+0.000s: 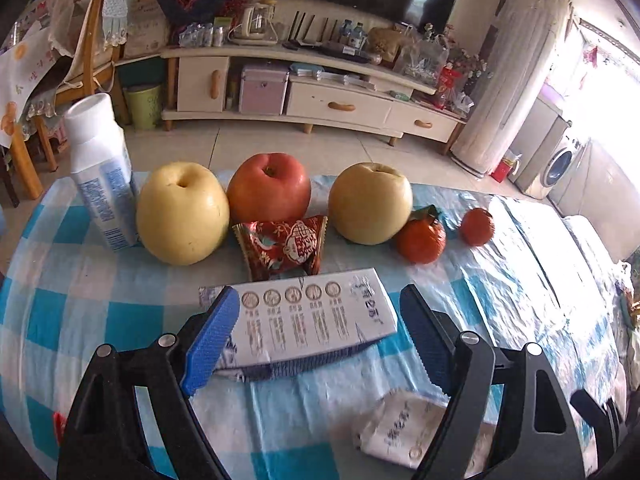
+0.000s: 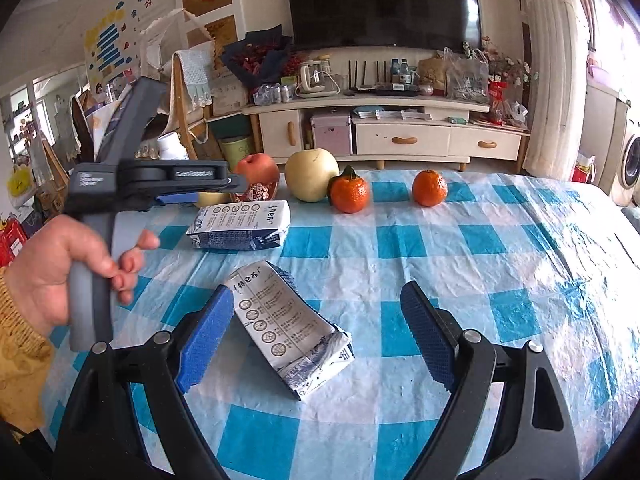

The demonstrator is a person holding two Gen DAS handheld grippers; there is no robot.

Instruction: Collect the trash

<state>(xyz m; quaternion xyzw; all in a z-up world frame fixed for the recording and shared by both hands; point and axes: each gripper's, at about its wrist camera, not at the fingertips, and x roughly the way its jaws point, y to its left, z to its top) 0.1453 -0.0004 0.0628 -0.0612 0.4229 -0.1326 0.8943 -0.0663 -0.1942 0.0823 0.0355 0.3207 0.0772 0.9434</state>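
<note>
A flattened white and blue milk carton (image 1: 308, 320) lies on the checked tablecloth between the open fingers of my left gripper (image 1: 320, 312); it also shows in the right wrist view (image 2: 240, 224). A second crumpled carton (image 2: 292, 336) lies between the open fingers of my right gripper (image 2: 320, 312), nearer the left finger; it shows at the lower right of the left wrist view (image 1: 400, 428). A red snack wrapper (image 1: 284, 246) lies just beyond the first carton. Neither gripper holds anything.
Two yellow pears (image 1: 180, 212) (image 1: 370, 202), a red apple (image 1: 270, 188), two tangerines (image 1: 420, 236) (image 1: 477, 226) and an upright white bottle (image 1: 100, 172) stand along the table's far edge. A TV cabinet (image 1: 312, 92) and wooden chair (image 1: 84, 64) stand beyond.
</note>
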